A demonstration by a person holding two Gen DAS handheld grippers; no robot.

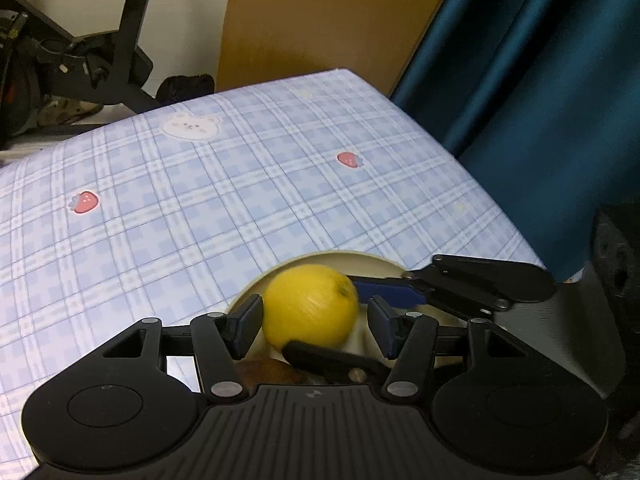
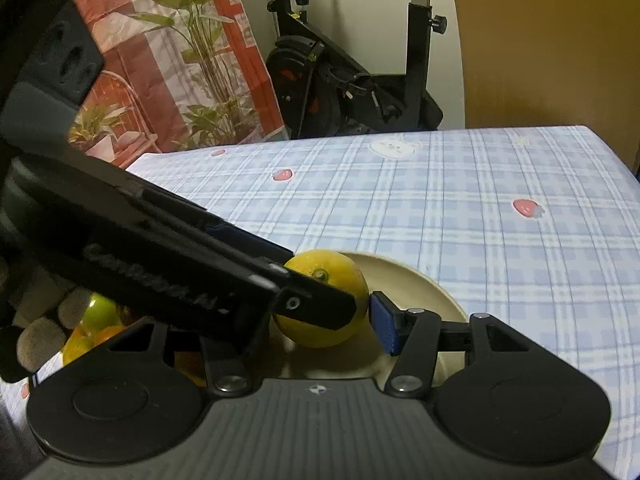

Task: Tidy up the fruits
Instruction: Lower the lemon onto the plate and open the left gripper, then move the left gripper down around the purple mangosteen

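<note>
A yellow lemon (image 1: 310, 306) (image 2: 324, 300) hangs just over a cream plate (image 1: 360, 260) (image 2: 420, 292) on the blue plaid tablecloth. My right gripper (image 1: 332, 320) reaches in from the right and is shut on the lemon. One blue pad lies on the fruit's upper right and the other finger passes under it. In the right wrist view its right pad (image 2: 384, 324) touches the lemon, while its left finger is hidden behind the left gripper. My left gripper (image 1: 312, 326) straddles the same lemon. Its left pad touches the fruit and a thin gap shows at its right pad, so it is open.
A green fruit (image 2: 98, 312) and orange fruits (image 2: 108, 336) lie low at the left behind the left gripper. The tablecloth (image 1: 200, 200) stretches away beyond the plate. An exercise bike (image 2: 340, 80), potted plants (image 2: 200, 60) and a blue curtain (image 1: 540, 80) stand past the table edges.
</note>
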